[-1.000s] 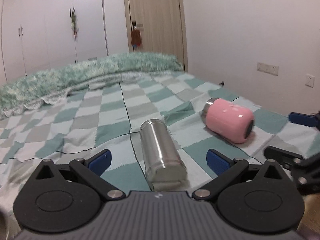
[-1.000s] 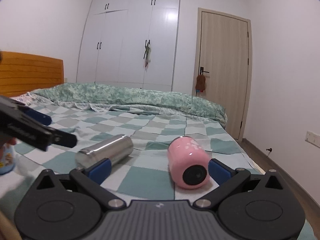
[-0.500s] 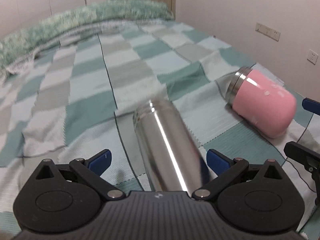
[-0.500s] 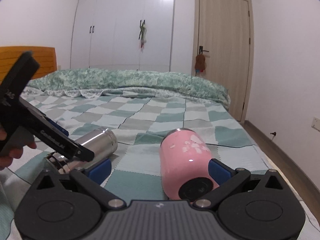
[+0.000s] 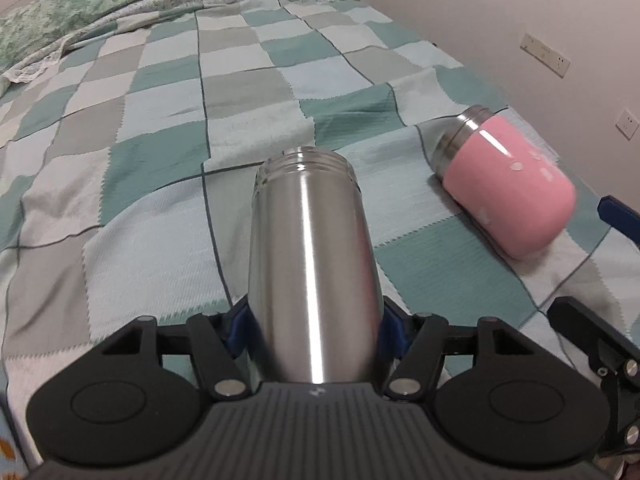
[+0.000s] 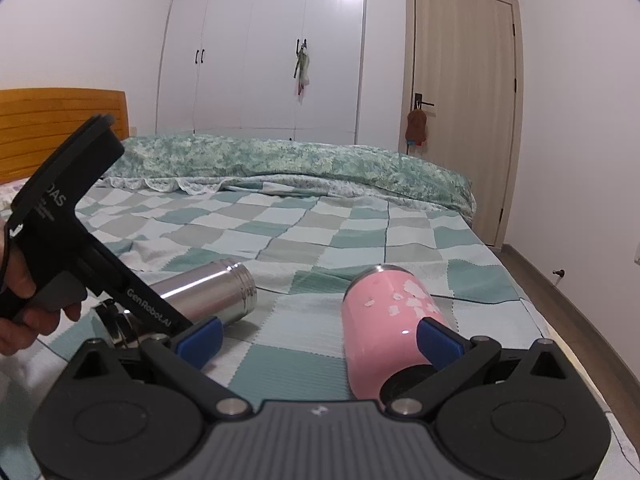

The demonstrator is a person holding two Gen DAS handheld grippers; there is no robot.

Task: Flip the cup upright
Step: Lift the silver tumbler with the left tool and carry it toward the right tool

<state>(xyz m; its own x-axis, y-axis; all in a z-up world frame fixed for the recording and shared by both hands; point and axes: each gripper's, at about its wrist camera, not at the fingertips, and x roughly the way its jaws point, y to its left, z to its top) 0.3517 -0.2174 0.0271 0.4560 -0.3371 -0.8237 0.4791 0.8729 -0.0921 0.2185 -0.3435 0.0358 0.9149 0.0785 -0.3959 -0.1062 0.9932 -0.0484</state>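
The cylindrical brushed stainless-steel cup (image 5: 310,264) lies on its side on the teal, grey and white checked bedspread (image 5: 168,148), threaded open mouth pointing away from the left gripper (image 5: 312,328). The left gripper's jaws stand pressed against both flanks of the steel cup near its closed base; the blue pads (image 5: 236,326) meet the metal on either side. The cup is not yet raised.

The short pink cup with a steel rim (image 6: 390,320) lies on its side to the right of the steel cup, well apart from it, base toward the right gripper (image 6: 320,340). The right gripper's jaws stand apart. Its right blue finger (image 6: 438,340) overlaps the pink body in the right wrist view; contact cannot be confirmed. Its left finger (image 6: 200,338) is clear of the pink cup.

Risks, as judged:
- The steel wall is smooth and round, and the hold sits near one end. Tipping it up may let the cup slide or rotate between the pads.
- The bedspread is soft and creased; a tall narrow cup set on it may topple.
- The two grippers work near each other; a wide swing of the steel cup toward the pink cup could strike it or the right gripper.
- The pink cup is free to roll if nudged off-centre before the jaws close.
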